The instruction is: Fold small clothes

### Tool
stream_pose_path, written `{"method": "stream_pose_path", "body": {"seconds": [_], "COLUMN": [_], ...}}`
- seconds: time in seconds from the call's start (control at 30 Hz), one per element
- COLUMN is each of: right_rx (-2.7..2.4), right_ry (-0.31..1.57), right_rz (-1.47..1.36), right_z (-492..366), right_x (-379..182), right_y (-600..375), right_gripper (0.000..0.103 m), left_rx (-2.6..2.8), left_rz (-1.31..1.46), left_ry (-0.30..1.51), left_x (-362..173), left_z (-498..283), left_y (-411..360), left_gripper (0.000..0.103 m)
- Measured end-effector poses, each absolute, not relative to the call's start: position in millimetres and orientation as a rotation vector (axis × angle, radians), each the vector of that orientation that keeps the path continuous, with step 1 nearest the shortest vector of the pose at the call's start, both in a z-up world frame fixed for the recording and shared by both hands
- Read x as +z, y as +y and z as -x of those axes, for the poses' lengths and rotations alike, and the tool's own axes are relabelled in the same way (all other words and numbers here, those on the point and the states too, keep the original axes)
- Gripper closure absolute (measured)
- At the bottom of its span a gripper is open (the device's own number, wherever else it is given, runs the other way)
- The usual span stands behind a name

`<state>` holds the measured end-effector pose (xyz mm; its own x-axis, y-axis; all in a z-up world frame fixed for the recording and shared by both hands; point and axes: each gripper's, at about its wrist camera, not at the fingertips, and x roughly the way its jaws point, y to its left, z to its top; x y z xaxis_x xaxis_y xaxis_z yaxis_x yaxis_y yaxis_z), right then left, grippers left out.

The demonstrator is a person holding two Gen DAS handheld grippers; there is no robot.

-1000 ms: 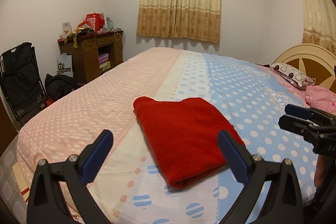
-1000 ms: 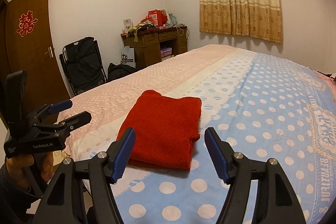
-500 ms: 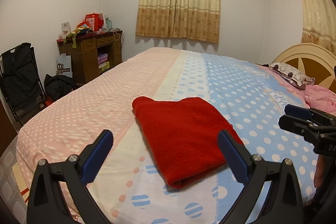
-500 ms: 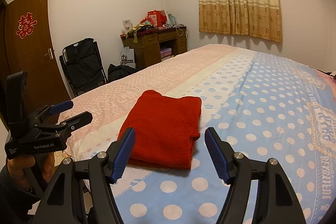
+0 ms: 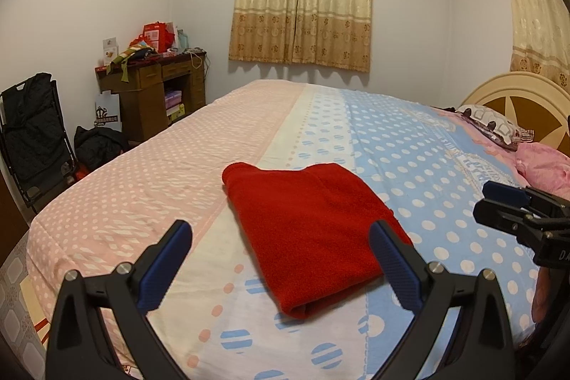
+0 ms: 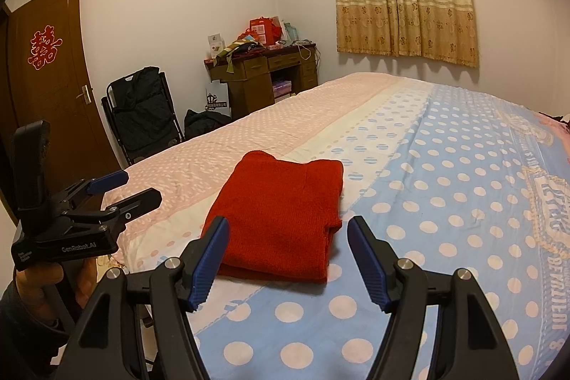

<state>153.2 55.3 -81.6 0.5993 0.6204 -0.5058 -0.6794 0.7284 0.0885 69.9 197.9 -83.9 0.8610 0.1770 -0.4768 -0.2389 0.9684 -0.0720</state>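
A red knit garment (image 5: pixel 310 227) (image 6: pixel 281 212) lies folded into a flat rectangle on the dotted bedspread (image 5: pixel 409 159) (image 6: pixel 445 202), near the bed's front edge. My left gripper (image 5: pixel 281 259) hovers just before it, jaws wide open with nothing between them; it also shows from the side in the right wrist view (image 6: pixel 117 194). My right gripper (image 6: pixel 288 255) stands open in front of the garment's near edge, holding nothing. Its fingers (image 5: pixel 506 202) reach into the left wrist view at the right.
A pillow (image 5: pixel 491 127) and pink bedding (image 5: pixel 545 166) lie by the headboard (image 5: pixel 523 98). A cluttered wooden desk (image 6: pixel 267 77), a black folding chair (image 6: pixel 142 116) and a dark bag (image 6: pixel 206 123) stand along the far wall. A brown door (image 6: pixel 46 84) is at left.
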Motion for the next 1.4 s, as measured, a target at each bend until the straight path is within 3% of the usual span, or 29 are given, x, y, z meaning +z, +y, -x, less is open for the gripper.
{"method": "stream_pose_path", "body": {"seconds": [1.4], "right_rx": [0.767], "right_ry": [0.555], "right_rz": [0.117], "right_z": [-142], "right_x": [-97], "right_y": [64], "right_gripper": [0.033], "left_rx": [0.296], "left_rz": [0.153], "left_ry": [0.473], "left_x": [-82], "left_z": [-69], "left_y": [214], "left_gripper": [0.000]}}
